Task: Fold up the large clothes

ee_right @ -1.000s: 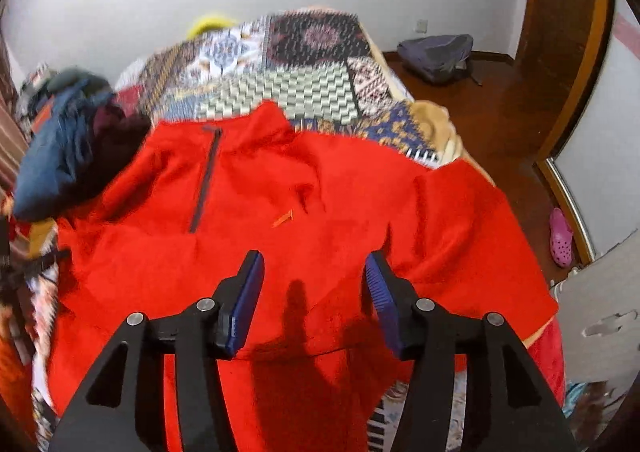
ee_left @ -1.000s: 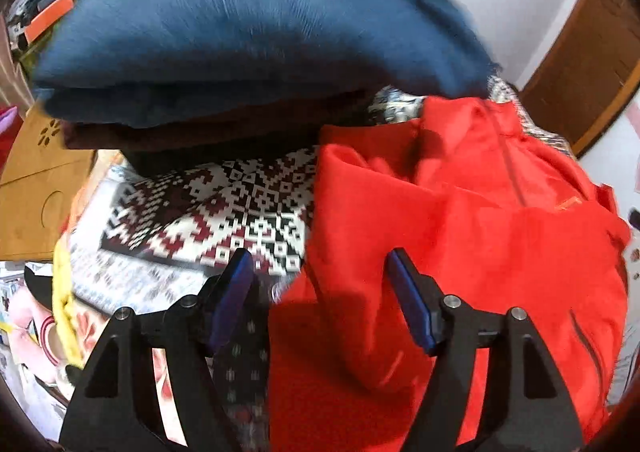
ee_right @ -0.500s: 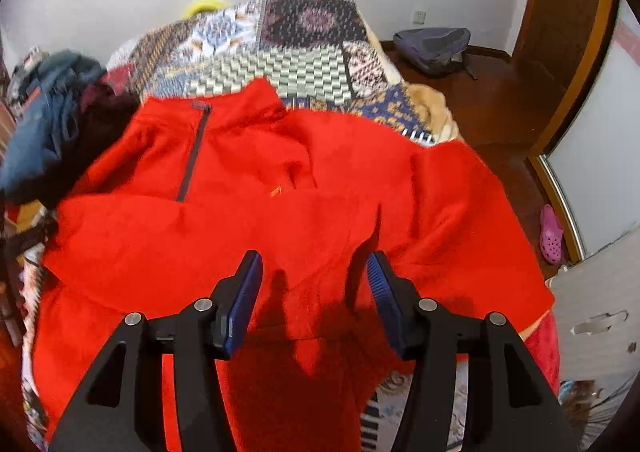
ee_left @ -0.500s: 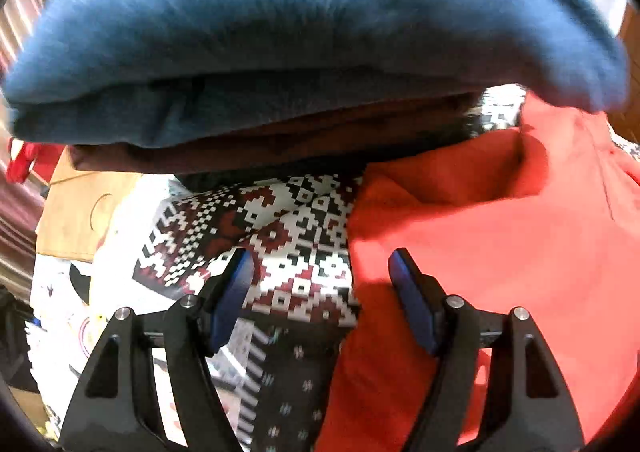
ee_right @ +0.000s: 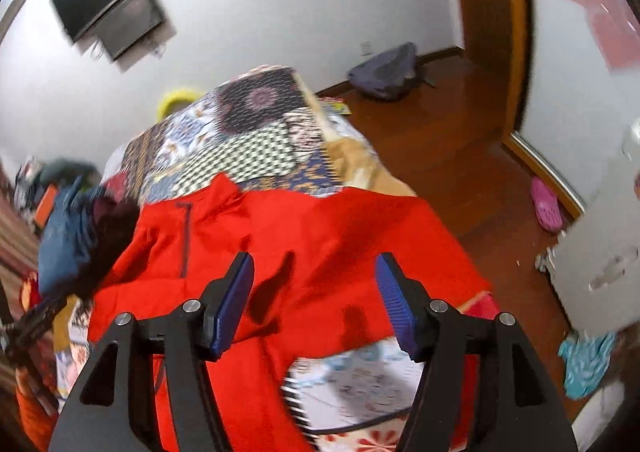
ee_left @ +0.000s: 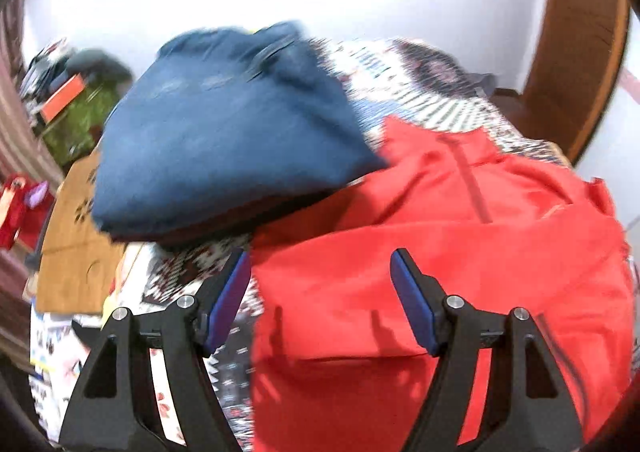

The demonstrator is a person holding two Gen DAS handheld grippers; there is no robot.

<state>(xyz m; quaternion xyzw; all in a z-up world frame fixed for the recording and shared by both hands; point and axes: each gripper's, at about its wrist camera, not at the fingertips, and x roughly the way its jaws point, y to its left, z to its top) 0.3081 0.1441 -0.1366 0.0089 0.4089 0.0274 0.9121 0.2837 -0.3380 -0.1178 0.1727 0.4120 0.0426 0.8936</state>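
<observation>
A large red zip-neck fleece (ee_left: 460, 252) lies spread on a patterned bed quilt (ee_right: 248, 136), collar toward the far wall; it also shows in the right wrist view (ee_right: 320, 236). My left gripper (ee_left: 320, 292) is open and empty, held above the fleece's left edge. My right gripper (ee_right: 314, 292) is open and empty, held above the fleece's lower right part, where a bit of quilt shows below the hem.
A stack of folded clothes topped by a blue garment (ee_left: 224, 132) sits left of the fleece; it also shows in the right wrist view (ee_right: 68, 236). A cardboard piece (ee_left: 76, 244) lies further left. Wooden floor (ee_right: 460, 140) with a grey bag (ee_right: 384, 70) and pink slipper (ee_right: 546, 204) is at the right.
Both grippers have pulled back and tilted up, so more of the room and wall shows. Both stay open and empty. The fleece's right sleeve side now looks folded inward.
</observation>
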